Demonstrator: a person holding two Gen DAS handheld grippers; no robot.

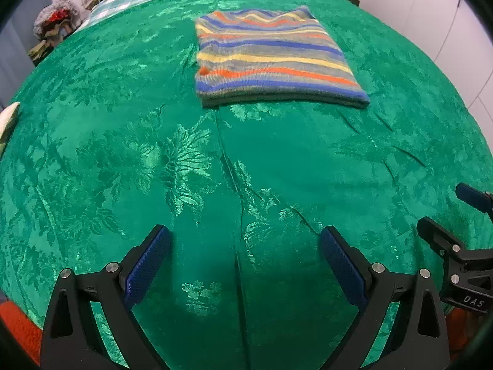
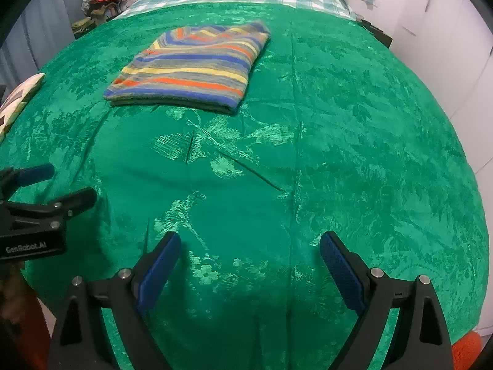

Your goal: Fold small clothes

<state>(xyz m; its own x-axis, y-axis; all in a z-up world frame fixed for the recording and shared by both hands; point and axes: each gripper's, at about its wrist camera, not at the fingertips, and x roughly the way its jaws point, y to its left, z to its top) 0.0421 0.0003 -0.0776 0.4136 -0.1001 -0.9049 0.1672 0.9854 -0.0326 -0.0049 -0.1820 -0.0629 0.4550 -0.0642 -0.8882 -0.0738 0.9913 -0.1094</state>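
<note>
Striped sweater [image 1: 274,58] lies folded square on the green bedspread [image 1: 154,160], well ahead of both tools. Left gripper [image 1: 245,246] and right gripper [image 2: 250,251] hover spread, pinching nothing. Snagging an edge on approach could undo the stacked layers.

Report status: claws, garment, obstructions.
Left claw open, empty. Right claw open, empty. Striped sweater folded flat on green bedspread. Nothing blocking.
</note>
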